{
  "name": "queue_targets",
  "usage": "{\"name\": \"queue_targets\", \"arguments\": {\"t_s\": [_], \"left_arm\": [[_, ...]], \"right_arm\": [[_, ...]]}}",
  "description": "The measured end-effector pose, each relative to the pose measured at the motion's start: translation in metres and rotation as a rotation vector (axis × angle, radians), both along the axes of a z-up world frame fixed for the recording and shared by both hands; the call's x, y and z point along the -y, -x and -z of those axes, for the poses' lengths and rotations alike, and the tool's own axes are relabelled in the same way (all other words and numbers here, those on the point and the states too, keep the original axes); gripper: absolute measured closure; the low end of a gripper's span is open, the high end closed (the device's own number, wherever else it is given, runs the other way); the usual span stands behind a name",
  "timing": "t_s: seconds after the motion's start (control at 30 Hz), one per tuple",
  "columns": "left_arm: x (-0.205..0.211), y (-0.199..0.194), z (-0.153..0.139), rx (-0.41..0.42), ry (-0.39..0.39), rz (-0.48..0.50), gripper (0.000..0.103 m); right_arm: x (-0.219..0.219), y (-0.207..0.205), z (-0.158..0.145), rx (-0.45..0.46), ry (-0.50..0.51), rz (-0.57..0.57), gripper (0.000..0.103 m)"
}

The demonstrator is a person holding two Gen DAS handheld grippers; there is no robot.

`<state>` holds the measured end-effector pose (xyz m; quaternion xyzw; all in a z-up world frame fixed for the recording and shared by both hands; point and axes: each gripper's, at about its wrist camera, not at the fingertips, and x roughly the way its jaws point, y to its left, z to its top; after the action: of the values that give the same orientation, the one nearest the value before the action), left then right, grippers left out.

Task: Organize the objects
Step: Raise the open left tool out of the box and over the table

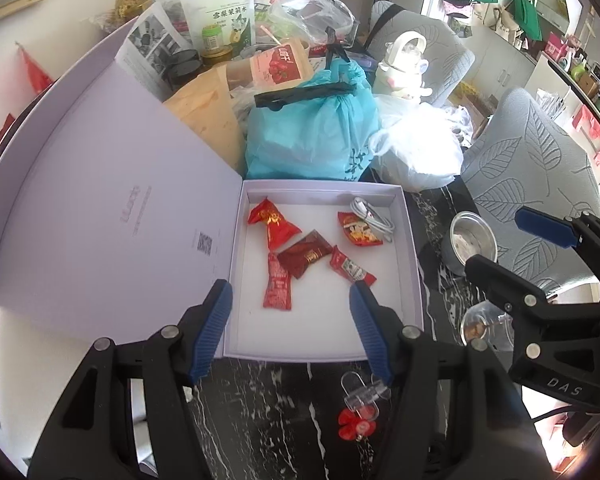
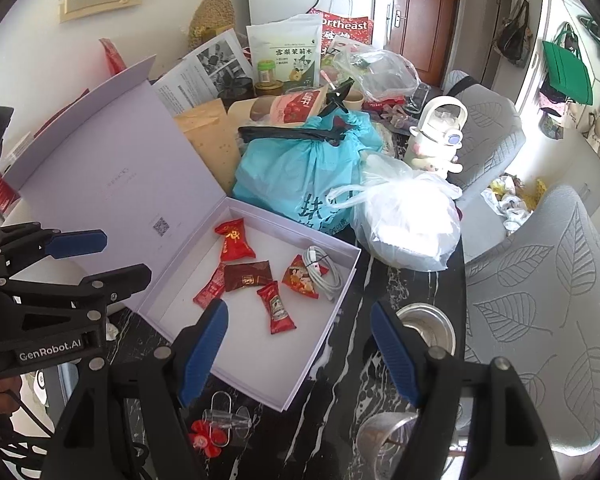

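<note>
An open pale lilac box (image 1: 416,264) (image 2: 327,330) lies on the black marble table, its lid folded back to the left. Inside are several red snack packets (image 1: 278,290) (image 2: 277,309) and a coiled white cable (image 1: 374,216) (image 2: 326,270). A clear hook with a red flower (image 1: 358,408) (image 2: 216,424) lies on the table in front of the box. My left gripper (image 1: 290,286) (image 2: 124,256) hangs open above the box's near edge, holding nothing. My right gripper (image 2: 298,306) (image 1: 496,240) is open too, over the box's right corner, and empty.
Behind the box stand a tied teal bag (image 1: 308,136), a white plastic bag (image 1: 416,152), paper pouches and a cream bottle (image 1: 402,68). A steel bowl (image 1: 472,236) and a glass cup (image 1: 484,328) sit right of the box. Grey leaf-patterned chairs (image 1: 540,160) border the table's right side.
</note>
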<state>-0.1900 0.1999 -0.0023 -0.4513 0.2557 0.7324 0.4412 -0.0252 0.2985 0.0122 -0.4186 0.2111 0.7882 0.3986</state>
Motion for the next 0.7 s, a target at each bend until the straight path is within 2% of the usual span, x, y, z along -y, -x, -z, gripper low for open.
{"name": "queue_targets", "arguments": {"t_s": [0.23,0.7], "left_arm": [[0.027,-0.017,0.001,0.013,0.004,-0.022,0.043],[0.07,-0.051,0.021,0.032,0.046,-0.06,0.043]], "right_arm": [[0.028,-0.007,0.001,0.002,0.008,-0.033,0.029],[0.07,-0.023,0.027,0.018,0.057,-0.101,0.029]]}}
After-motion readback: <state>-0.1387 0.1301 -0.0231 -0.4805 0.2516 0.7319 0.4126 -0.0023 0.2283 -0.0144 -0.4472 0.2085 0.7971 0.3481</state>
